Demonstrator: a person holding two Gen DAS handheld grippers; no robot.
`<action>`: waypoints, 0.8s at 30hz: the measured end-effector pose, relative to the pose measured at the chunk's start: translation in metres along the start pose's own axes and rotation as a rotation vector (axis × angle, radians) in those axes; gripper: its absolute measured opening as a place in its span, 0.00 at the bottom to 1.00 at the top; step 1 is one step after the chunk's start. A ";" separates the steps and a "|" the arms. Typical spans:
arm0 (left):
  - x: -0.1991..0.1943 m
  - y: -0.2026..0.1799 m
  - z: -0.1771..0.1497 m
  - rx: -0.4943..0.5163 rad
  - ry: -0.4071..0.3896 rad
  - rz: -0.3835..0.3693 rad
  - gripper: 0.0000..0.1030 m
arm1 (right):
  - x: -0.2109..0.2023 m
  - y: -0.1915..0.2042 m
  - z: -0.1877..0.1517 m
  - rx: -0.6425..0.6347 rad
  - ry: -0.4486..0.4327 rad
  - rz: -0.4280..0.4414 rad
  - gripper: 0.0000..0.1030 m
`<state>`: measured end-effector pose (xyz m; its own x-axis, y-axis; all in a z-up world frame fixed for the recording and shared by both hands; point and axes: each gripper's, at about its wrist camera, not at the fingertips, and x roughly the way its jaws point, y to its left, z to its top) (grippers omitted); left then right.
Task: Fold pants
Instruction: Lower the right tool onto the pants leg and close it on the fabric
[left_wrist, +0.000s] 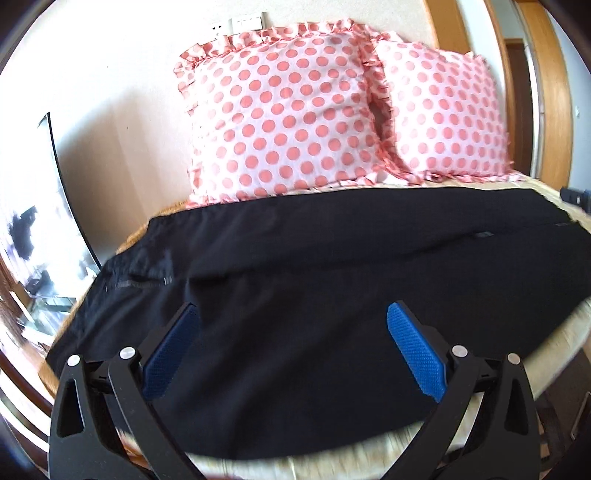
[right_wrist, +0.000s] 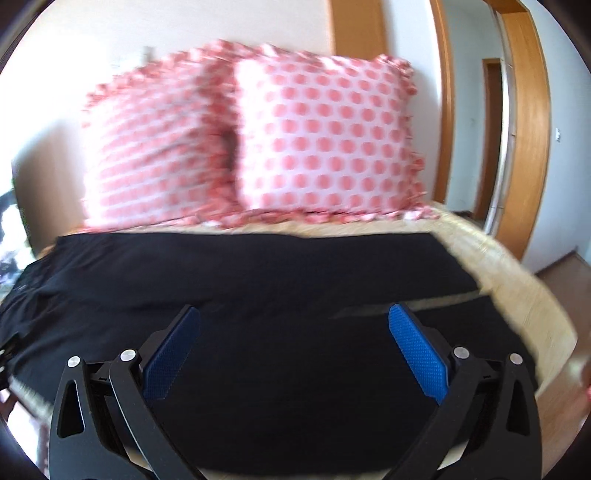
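Black pants (left_wrist: 332, 251) lie spread flat across a woven straw-coloured seat, waistband and zipper (left_wrist: 136, 284) at the left, legs running right. In the right wrist view the pants (right_wrist: 258, 288) show a narrow gap between the two legs (right_wrist: 436, 301) at the right. My left gripper (left_wrist: 291, 314) is open, its blue pads (left_wrist: 415, 354) above the near edge of the pants, holding nothing. My right gripper (right_wrist: 293, 314) is open and empty above the leg part.
Two pink polka-dot pillows (left_wrist: 280, 118) (right_wrist: 325, 136) lean on the wall behind the pants. The seat's bare rim (right_wrist: 517, 280) curves round at the right. A wooden door frame (right_wrist: 528, 122) stands at the right. A dark object (left_wrist: 574, 195) lies at the far right edge.
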<state>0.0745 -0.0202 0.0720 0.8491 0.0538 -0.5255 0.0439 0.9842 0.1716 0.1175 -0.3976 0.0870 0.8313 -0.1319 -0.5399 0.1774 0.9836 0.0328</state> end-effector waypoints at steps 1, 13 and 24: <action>0.009 0.001 0.007 -0.013 0.014 -0.007 0.98 | 0.021 -0.012 0.015 0.002 0.025 -0.040 0.99; 0.084 -0.004 0.052 -0.081 0.107 -0.004 0.98 | 0.213 -0.147 0.086 0.242 0.333 -0.247 0.95; 0.110 -0.024 0.049 -0.020 0.150 0.006 0.98 | 0.265 -0.165 0.075 0.185 0.451 -0.295 0.61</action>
<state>0.1925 -0.0462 0.0505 0.7612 0.0829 -0.6432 0.0274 0.9868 0.1596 0.3480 -0.6035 0.0012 0.4323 -0.2921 -0.8531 0.4907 0.8699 -0.0492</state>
